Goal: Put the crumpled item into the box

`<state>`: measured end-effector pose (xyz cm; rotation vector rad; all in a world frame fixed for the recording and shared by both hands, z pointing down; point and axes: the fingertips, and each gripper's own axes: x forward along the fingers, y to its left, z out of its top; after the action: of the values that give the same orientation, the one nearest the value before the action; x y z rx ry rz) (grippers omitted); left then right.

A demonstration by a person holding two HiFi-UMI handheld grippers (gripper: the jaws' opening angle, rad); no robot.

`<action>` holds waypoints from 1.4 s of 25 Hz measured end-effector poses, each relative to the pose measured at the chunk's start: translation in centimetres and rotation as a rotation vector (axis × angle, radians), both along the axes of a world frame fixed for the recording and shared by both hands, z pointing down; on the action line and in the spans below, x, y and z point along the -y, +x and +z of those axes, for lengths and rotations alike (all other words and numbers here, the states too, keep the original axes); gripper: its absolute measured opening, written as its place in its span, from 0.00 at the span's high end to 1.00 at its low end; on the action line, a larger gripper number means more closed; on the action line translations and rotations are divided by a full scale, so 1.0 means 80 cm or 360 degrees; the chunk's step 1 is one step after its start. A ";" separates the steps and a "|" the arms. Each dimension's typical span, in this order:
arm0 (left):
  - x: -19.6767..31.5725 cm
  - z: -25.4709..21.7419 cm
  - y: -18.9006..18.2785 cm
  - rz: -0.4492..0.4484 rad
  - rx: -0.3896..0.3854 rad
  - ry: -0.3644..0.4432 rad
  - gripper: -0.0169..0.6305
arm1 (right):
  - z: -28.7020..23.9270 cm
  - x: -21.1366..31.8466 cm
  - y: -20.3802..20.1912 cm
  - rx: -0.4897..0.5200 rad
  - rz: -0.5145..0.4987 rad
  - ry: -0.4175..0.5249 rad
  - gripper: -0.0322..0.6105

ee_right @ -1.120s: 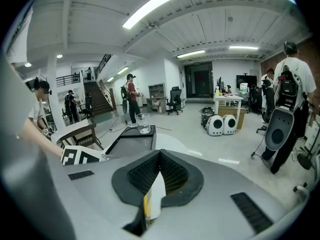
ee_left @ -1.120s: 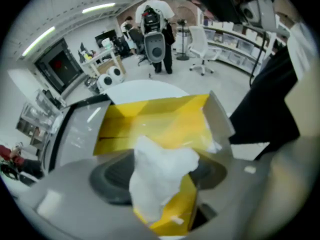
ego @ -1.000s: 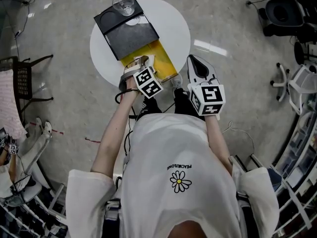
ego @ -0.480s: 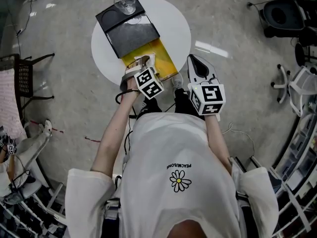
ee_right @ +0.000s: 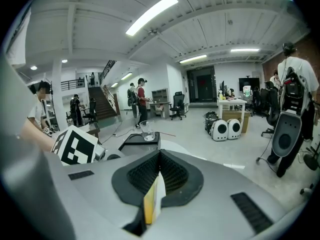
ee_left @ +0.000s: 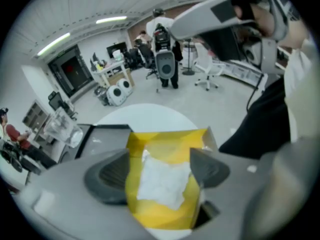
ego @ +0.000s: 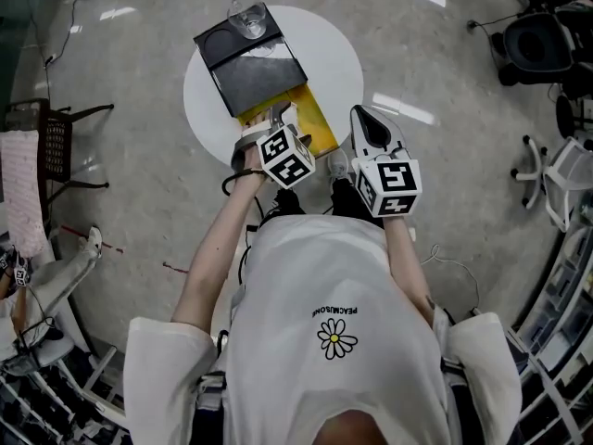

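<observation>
Finishing drop: our left tool (ee_left: 159,171), jaws just opened wide, hangs released above yellow box (ee_left: 170,141) on round desk (ego: 329,54); crumpled white item (ee_left: 160,184) lies inside, untouched between jaws. Meanwhile our right tool (ee_right: 159,170) clenches box flap (ee_right: 151,204). Next, we judge: lift left tool clear.

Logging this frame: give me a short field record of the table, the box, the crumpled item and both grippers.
table: round, white, bears the box
box: open, yellow inside; black lid lying open with a clear glass on it
crumpled item: white, lying inside the box
left gripper: jaws apart, just been opening; above the item, pads not touching it
right gripper: shut on a thin yellow-white edge, seemingly the box's flap
</observation>
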<state>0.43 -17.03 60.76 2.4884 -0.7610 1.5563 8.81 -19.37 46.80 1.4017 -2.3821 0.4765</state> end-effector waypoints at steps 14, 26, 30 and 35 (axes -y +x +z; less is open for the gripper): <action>0.084 -0.129 -0.054 -0.0819 -0.0533 0.0309 0.84 | -0.018 0.013 -0.015 -0.0036 -0.0064 0.0079 0.95; 0.035 -0.173 -0.117 -0.1419 -0.1067 0.0436 0.97 | -0.016 0.023 -0.027 -0.0048 -0.0102 0.0061 0.95; 0.017 -0.181 -0.132 -0.1486 -0.1077 0.0533 0.97 | -0.013 0.021 -0.036 -0.0112 -0.0174 0.0065 0.95; 0.013 -0.184 -0.142 -0.1517 -0.1045 0.0592 0.97 | -0.015 0.018 -0.044 -0.0129 -0.0217 0.0083 0.95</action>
<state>-10.96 -18.06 46.01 2.0262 -1.7960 0.2775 5.27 -20.78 45.63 1.2446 -2.4201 0.3185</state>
